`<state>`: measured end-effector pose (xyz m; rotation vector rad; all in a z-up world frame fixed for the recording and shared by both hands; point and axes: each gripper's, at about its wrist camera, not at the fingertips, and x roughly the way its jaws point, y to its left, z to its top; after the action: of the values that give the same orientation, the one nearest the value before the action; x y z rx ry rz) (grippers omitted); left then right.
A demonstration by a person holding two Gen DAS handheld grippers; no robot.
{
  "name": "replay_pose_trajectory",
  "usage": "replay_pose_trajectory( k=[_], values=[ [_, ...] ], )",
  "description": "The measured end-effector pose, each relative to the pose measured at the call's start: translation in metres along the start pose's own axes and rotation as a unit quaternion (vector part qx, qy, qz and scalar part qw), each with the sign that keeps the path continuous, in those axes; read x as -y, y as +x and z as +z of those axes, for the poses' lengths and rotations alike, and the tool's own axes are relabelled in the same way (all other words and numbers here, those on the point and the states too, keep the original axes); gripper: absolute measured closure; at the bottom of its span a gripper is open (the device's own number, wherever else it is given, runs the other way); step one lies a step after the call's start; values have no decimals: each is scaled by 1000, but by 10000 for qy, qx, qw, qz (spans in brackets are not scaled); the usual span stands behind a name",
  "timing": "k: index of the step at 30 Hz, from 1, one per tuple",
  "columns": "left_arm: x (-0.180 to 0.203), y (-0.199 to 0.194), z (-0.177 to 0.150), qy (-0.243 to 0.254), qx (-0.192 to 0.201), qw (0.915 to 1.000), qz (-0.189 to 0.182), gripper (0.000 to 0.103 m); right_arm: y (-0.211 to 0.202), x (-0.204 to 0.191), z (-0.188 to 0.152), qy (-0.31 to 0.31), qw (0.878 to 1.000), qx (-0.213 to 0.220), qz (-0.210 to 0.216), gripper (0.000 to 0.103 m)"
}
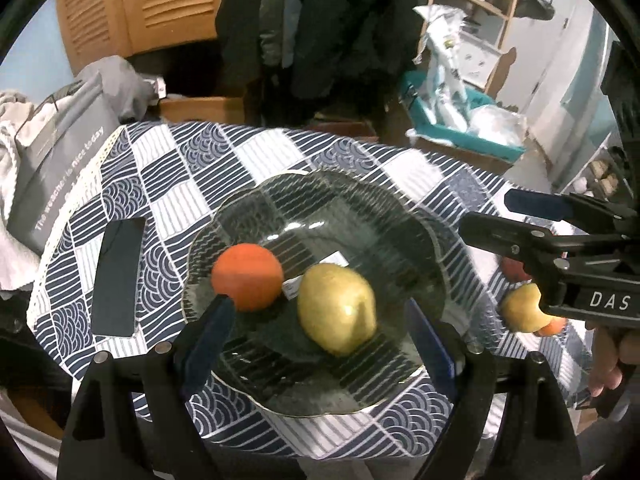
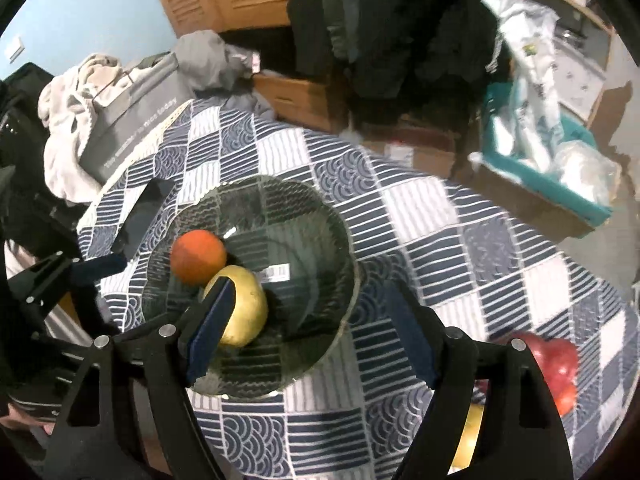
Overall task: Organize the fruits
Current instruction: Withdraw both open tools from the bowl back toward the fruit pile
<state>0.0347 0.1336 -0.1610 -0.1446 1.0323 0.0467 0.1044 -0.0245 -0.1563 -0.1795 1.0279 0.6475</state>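
Observation:
A clear glass bowl (image 1: 400, 208) (image 2: 344, 248) sits on the blue-and-white patterned tablecloth (image 1: 192, 168) (image 2: 460, 240). In it lie an orange (image 1: 247, 277) (image 2: 198, 255) and a yellow apple (image 1: 338, 307) (image 2: 246, 308), touching. My left gripper (image 1: 320, 348) is open and empty, above the bowl's near rim. My right gripper (image 2: 312, 332) is open and empty over the bowl's right side; it also shows in the left wrist view (image 1: 492, 216). More fruit lies at the right: a yellow apple (image 1: 522, 308) (image 2: 470, 436), red fruit (image 2: 556, 364) (image 1: 514, 270) and an orange one (image 1: 554, 326).
A black phone (image 1: 118, 276) (image 2: 146, 212) lies left of the bowl. A grey bag (image 1: 60, 168) (image 2: 132, 120) and cloths stand at the table's far left edge. A teal box (image 1: 460, 120) (image 2: 540, 168) with packets sits on the floor beyond.

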Motion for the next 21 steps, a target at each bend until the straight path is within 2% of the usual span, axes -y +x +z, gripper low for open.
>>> replay_pose_trajectory(
  k=[5, 17, 21],
  values=[
    [18, -15, 4, 150, 150, 9997, -144, 15, -31, 6, -2, 14, 9994, 228, -273, 22],
    [55, -52, 7, 533, 466, 9966, -428, 15, -98, 26, -19, 368, 9960, 657, -476, 21],
    [65, -60, 8, 601, 525, 9955, -505, 15, -119, 32, -24, 412, 9942, 813, -569, 18]
  ],
)
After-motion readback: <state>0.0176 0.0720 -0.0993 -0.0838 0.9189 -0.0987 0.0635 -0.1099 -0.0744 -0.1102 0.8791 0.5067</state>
